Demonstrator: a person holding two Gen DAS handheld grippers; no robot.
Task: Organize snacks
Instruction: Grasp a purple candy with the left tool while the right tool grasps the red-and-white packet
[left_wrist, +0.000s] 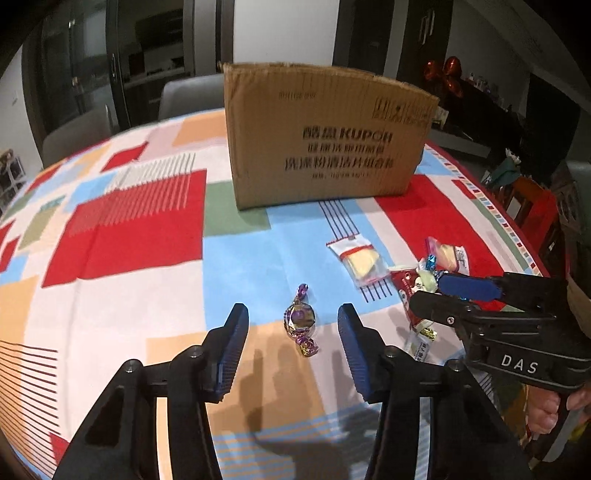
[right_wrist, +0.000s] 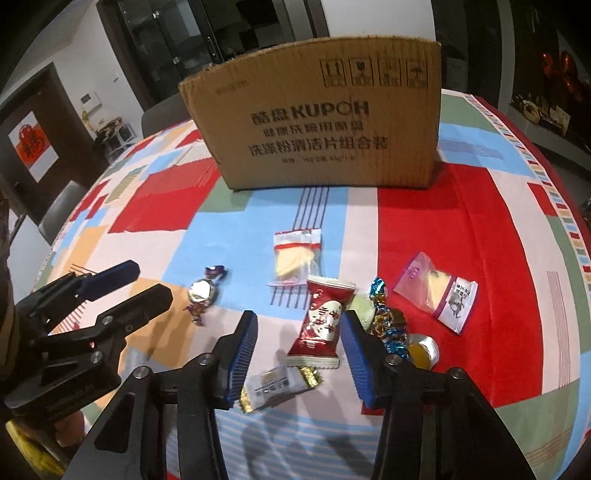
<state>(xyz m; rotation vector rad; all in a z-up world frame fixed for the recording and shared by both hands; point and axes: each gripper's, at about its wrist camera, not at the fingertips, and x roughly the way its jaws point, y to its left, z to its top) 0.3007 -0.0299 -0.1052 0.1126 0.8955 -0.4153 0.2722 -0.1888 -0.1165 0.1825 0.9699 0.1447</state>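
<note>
Reaching for two snacks at once looks like the step in hand. The left gripper (left_wrist: 293, 325) stands with its jaws apart around the purple foil candy (left_wrist: 300, 318), pads not touching it. The right gripper (right_wrist: 299, 325) brackets the red snack packet (right_wrist: 320, 321) the same way, released, nothing held. Both sweets lie flat on the patchwork tablecloth (left_wrist: 129, 236), the other wrapped snacks scattered near the packet, and the cardboard box (right_wrist: 325, 122) stands behind them, well apart. Next, I judge, each gripper must pinch its sweet, lift it clear of its neighbours, then carry it over the box rim.
</note>
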